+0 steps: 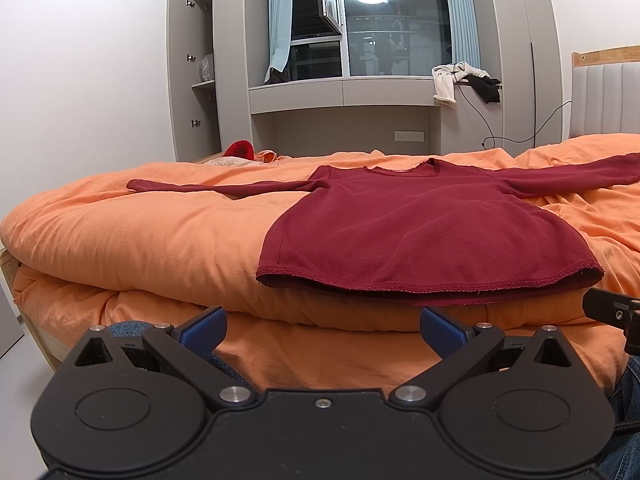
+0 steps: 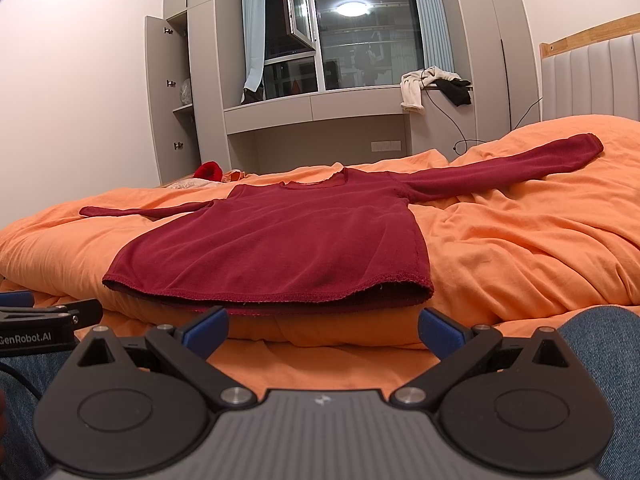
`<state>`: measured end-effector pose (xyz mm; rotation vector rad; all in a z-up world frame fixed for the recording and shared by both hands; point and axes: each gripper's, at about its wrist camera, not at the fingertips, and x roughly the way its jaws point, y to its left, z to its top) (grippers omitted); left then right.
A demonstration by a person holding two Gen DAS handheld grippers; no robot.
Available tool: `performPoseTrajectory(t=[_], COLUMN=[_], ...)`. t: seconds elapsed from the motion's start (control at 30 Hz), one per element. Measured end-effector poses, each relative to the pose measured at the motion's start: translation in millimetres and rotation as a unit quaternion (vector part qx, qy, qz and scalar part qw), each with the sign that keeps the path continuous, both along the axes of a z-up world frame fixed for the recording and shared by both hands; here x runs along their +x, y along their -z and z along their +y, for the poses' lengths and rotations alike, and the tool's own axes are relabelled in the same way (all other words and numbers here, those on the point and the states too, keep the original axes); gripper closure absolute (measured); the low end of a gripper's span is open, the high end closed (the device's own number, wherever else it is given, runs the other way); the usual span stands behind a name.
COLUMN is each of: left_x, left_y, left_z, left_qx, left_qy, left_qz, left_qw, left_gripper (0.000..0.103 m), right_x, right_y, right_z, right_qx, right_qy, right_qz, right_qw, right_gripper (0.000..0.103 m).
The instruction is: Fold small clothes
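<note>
While both tools are hovering low at the near edge of the bed, the left gripper (image 1: 322, 330) and the right gripper (image 2: 322, 330) are each holding their blue pads wide apart, gripping nothing. Blue-jeaned legs (image 2: 600, 344) are showing beside them. At 12 o'clock, just beyond the fingertips, the maroon long-sleeved shirt (image 1: 400, 228) is lying flat on the orange duvet (image 1: 140, 232), hem nearest, sleeves stretching toward 9 and 2 o'clock. Farther off, pale and black clothes (image 1: 460, 80) are draping over the window ledge (image 1: 340, 88).
</note>
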<state>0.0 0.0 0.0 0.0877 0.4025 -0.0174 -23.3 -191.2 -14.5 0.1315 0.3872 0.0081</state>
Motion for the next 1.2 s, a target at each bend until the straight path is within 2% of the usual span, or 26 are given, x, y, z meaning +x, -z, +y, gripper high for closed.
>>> performPoseTrajectory(t=[0.93,1.03,1.2], left_x=[0.4,0.9,3.0], left_y=[0.2,0.0,2.4], left_z=[-0.1,-1.3,-2.1], left_qx=[0.000,0.000,0.000], left_qy=[0.000,0.000,-0.001], left_qz=[0.002,0.004,0.007], left_qw=[1.0000,1.0000,1.0000], left_gripper=[0.001,0.001,0.001], right_x=[1.0,-1.1,-3.6], right_y=[-2.2,12.0,9.8], right_z=[-1.1,4.6,4.7], right_qx=[0.000,0.001,0.002], right_qy=[-0.001,-0.001,0.000], right_qz=[0.002,0.005,0.006], right_qw=[1.000,1.000,1.000], right_gripper=[0.000,0.000,0.000])
